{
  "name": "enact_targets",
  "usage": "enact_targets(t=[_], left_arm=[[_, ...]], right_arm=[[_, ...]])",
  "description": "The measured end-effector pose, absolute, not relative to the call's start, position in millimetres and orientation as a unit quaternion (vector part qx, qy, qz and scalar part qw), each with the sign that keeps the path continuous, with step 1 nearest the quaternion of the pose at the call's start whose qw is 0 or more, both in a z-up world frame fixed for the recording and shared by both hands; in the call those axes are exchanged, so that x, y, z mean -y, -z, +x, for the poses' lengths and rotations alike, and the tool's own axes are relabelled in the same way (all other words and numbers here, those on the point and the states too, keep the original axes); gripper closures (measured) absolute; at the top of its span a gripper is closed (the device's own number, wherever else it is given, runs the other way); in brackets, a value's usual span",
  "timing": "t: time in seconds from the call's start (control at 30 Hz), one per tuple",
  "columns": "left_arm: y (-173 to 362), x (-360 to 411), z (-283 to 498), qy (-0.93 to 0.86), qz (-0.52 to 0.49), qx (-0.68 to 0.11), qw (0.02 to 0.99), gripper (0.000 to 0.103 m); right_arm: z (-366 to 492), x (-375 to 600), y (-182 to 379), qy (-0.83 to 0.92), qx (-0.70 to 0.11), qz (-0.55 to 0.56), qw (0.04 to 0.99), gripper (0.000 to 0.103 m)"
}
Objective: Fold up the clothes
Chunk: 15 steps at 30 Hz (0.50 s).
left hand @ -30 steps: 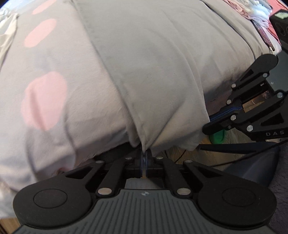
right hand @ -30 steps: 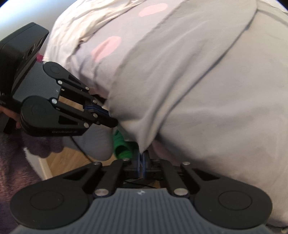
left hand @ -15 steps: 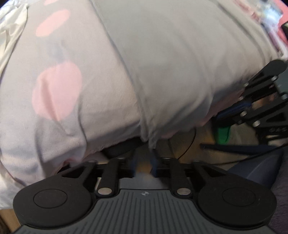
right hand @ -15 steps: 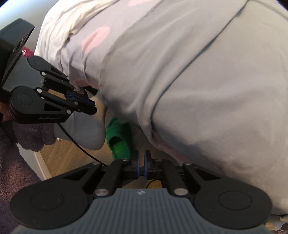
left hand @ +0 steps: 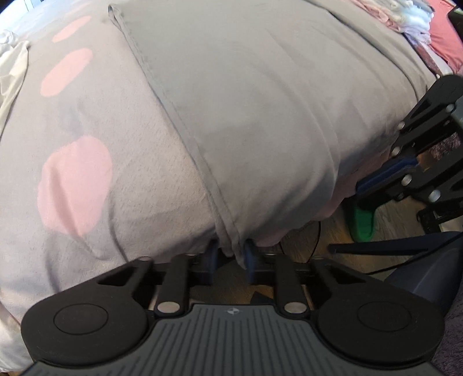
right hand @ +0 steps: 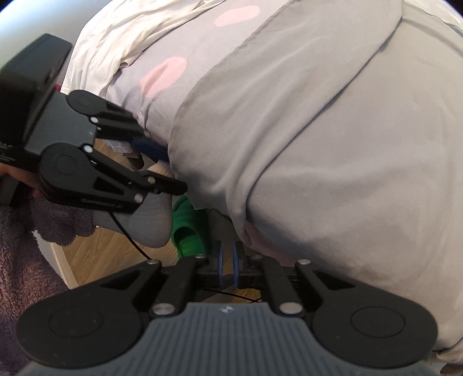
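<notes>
A grey garment (left hand: 246,101) is spread flat on a bed, its long axis running away from the bed's near edge.
The soft, matte cloth has a stitched hem along its left side and hangs slightly over the edge of a grey bedcover (left hand: 86,130) with pink ovals. The left gripper (left hand: 230,260) has just been closing; its jaws are slightly apart with the garment's corner between them. The right gripper (right hand: 227,264) has jaws slightly apart, nothing held.

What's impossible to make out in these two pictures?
Grey garment: what kind it is; both views cut off its far end.
Clothes pile: left wrist view, blurred, cut by the corner.
Green slipper: right wrist view, partly behind a grey-socked foot and the hanging garment.
</notes>
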State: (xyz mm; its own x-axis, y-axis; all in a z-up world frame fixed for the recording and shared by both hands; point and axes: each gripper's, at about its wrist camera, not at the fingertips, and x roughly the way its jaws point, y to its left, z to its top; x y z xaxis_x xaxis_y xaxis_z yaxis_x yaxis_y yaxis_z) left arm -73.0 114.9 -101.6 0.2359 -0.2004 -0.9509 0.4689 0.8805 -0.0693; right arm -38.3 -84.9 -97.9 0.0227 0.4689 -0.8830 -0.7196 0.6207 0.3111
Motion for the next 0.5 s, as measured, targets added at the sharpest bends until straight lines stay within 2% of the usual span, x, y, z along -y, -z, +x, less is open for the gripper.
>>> enact_targets(t=[0.07,0.2,0.5], left_arm=[[96,-116,-74,0.221,0.114,-0.583,0.773,0.098],[79,-114,-81,0.243,0.12,-0.586,0.764,0.099],[32,-105,-86,0.287,0.094,-0.569,0.765,0.1]], right_arm=[[-38,85,93,-0.42,-0.553,-0.111,0.711,0.091],[-37,92,73,-0.425,-0.531,-0.084,0.728,0.077],[-36,82,39,-0.45,-0.507,-0.031,0.735,0.077]])
